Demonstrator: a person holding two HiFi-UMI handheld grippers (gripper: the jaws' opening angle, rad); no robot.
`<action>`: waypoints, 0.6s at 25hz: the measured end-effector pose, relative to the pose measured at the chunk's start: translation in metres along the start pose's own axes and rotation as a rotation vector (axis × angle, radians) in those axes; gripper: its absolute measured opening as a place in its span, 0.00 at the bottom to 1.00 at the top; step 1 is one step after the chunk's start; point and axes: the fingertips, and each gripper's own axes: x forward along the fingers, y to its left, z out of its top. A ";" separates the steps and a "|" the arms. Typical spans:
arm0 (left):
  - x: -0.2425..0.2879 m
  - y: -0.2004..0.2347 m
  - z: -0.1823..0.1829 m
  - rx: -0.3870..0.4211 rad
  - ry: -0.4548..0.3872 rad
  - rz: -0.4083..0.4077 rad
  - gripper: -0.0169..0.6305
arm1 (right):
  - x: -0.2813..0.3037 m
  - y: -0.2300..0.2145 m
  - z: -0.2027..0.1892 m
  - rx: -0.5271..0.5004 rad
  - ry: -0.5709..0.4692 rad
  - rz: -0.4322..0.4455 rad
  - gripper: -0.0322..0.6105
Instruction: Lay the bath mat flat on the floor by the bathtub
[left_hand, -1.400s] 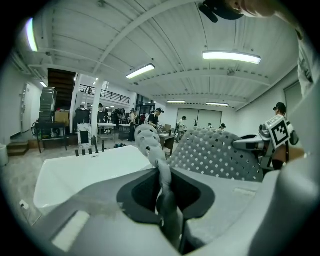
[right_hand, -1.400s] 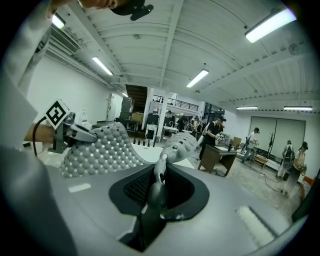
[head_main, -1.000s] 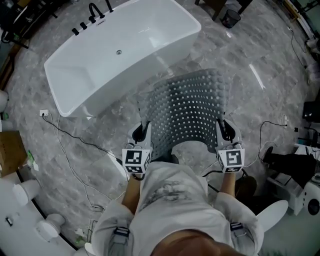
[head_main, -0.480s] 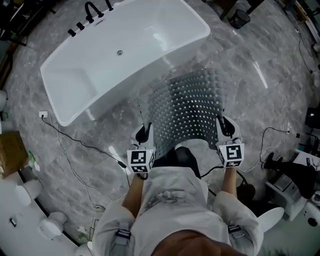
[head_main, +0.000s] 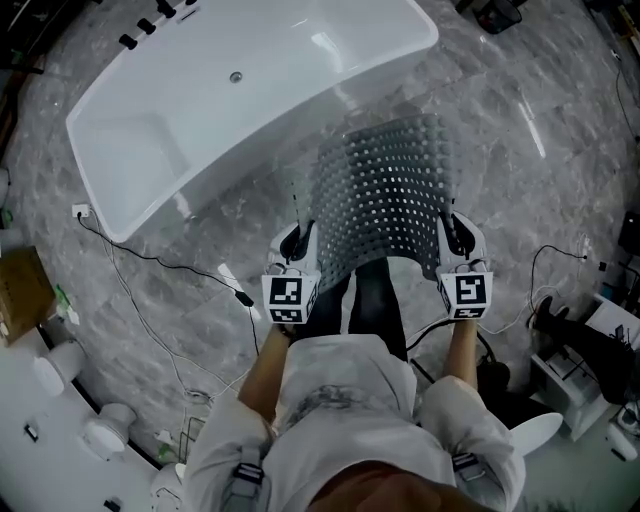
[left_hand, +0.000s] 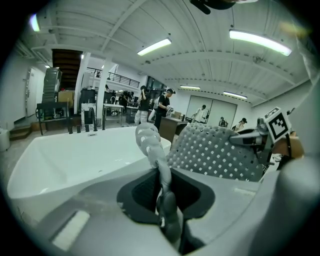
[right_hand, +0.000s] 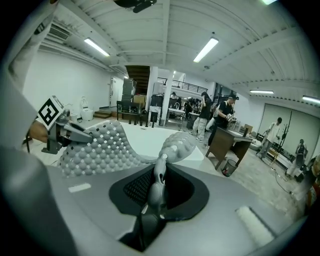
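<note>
A: Head view: where is the bath mat (head_main: 385, 200)?
B: Gripped at its two near corners, bowed above the grey floor (head_main: 560, 150), just beside the white bathtub (head_main: 250, 90).
A: Left gripper view?
B: The left gripper (left_hand: 165, 200) has its jaws pinching the mat's folded edge.
A: Right gripper view?
B: The right gripper (right_hand: 159, 185) likewise clamps a corner; the mat curves away leftward.
</note>
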 end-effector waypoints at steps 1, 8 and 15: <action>0.008 0.002 -0.007 0.007 0.007 0.003 0.11 | 0.007 -0.001 -0.007 -0.002 0.004 0.005 0.14; 0.061 0.021 -0.053 0.010 0.034 0.037 0.11 | 0.061 -0.016 -0.065 -0.025 0.029 0.029 0.14; 0.120 0.046 -0.097 0.031 0.034 0.070 0.11 | 0.123 -0.025 -0.111 -0.057 0.002 0.058 0.14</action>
